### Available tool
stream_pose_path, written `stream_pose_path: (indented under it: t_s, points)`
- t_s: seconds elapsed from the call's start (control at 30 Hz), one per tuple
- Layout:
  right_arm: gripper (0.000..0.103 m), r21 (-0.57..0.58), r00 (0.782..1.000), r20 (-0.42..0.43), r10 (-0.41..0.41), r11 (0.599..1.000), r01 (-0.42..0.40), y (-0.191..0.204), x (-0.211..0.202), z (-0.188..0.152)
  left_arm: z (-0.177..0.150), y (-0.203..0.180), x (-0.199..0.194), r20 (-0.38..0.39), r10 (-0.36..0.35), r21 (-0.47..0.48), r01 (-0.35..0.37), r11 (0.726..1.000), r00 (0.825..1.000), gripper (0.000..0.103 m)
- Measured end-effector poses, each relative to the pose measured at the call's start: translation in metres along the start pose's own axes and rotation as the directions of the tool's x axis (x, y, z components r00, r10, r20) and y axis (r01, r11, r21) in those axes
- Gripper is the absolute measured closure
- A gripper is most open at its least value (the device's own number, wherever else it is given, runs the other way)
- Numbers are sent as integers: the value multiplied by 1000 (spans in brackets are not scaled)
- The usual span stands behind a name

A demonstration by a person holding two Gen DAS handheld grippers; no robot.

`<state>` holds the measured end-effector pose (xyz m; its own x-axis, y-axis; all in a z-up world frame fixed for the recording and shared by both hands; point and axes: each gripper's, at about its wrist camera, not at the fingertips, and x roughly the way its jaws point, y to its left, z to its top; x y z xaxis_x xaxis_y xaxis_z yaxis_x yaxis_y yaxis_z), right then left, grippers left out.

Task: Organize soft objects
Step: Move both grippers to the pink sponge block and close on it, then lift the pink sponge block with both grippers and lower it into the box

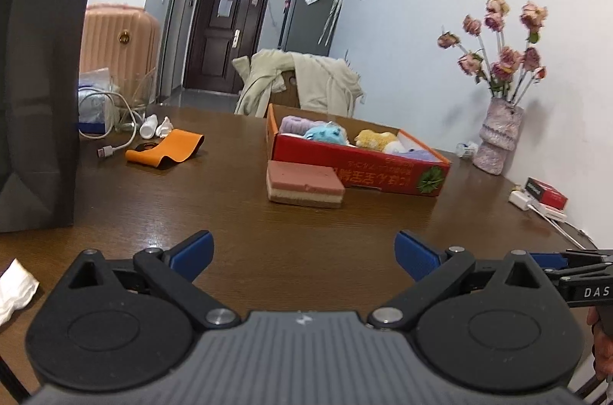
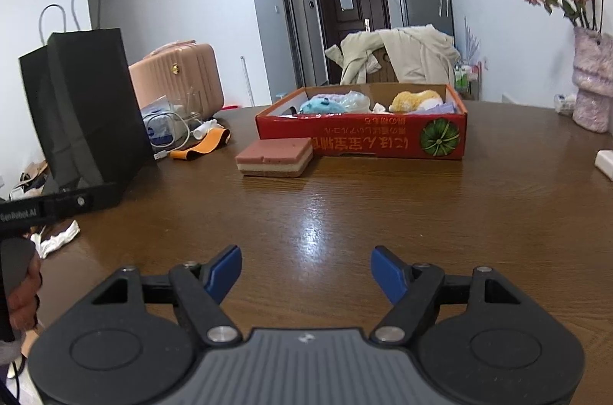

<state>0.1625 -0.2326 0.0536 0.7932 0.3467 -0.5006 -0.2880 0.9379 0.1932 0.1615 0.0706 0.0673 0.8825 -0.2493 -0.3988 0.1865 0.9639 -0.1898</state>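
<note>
A red cardboard box (image 1: 356, 171) (image 2: 360, 140) stands on the brown table, holding a blue plush (image 1: 325, 133) (image 2: 320, 106), a yellow plush (image 1: 375, 138) (image 2: 415, 100) and purple towels (image 1: 295, 124). A layered pink-and-cream sponge (image 1: 304, 183) (image 2: 274, 156) lies on the table against the box's near left corner. My left gripper (image 1: 304, 253) is open and empty, low over the near table. My right gripper (image 2: 306, 271) is open too, nothing between its blue pads (image 2: 226, 269), well short of the sponge.
A black paper bag (image 1: 38, 79) (image 2: 82, 113) stands at the left. An orange strap (image 1: 164, 148) (image 2: 201, 146), a white cable (image 1: 122, 133) and a small bottle lie behind it. A vase of dried roses (image 1: 498, 136) (image 2: 592, 87) stands right. White tissue (image 1: 15, 290) lies near left.
</note>
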Motion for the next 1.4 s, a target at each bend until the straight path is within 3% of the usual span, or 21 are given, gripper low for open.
stream_pose_path:
  t_s: [0.1, 0.17, 0.3, 0.47, 0.53, 0.63, 0.77, 0.93, 1.27, 1.33, 1.4]
  points:
    - [32, 7, 1000, -9, 5, 1000, -5, -1, 22, 17, 17, 6, 24, -12, -2, -17, 2, 1000, 1000, 1]
    - [39, 22, 1000, -14, 20, 1000, -20, -3, 40, 31, 30, 11, 46, -30, -18, -31, 17, 999, 999, 3]
    - [51, 99, 997, -24, 76, 992, -73, -13, 88, 61, 55, 20, 102, -97, -31, -18, 29, 999, 995, 27]
    - [58, 170, 994, -50, 95, 982, -85, -17, 152, 90, 80, 35, 184, -220, -30, -23, 25, 999, 975, 40]
    - [58, 204, 993, -55, 107, 974, -94, -20, 179, 97, 82, 43, 210, -259, -23, -36, 14, 999, 966, 53]
    - [63, 242, 993, -66, 96, 967, -78, -22, 216, 103, 78, 55, 234, -296, -65, -89, 40, 995, 953, 62]
    - [74, 281, 989, -83, 120, 955, -92, -24, 252, 101, 67, 72, 241, -277, -163, -184, 114, 976, 947, 64]
    - [75, 262, 990, -55, 129, 959, -110, -24, 255, 96, 63, 82, 244, -255, -207, -234, 147, 961, 945, 66]
    - [77, 233, 989, -29, 142, 963, -132, -24, 251, 93, 60, 73, 238, -215, -195, -193, 154, 969, 957, 72]
    - [77, 185, 993, -20, 115, 977, -109, -16, 240, 93, 61, 64, 230, -203, -177, -164, 145, 976, 963, 73]
    - [77, 104, 996, 49, 79, 991, -84, -2, 208, 93, 62, 48, 203, -145, -165, -129, 147, 981, 976, 73]
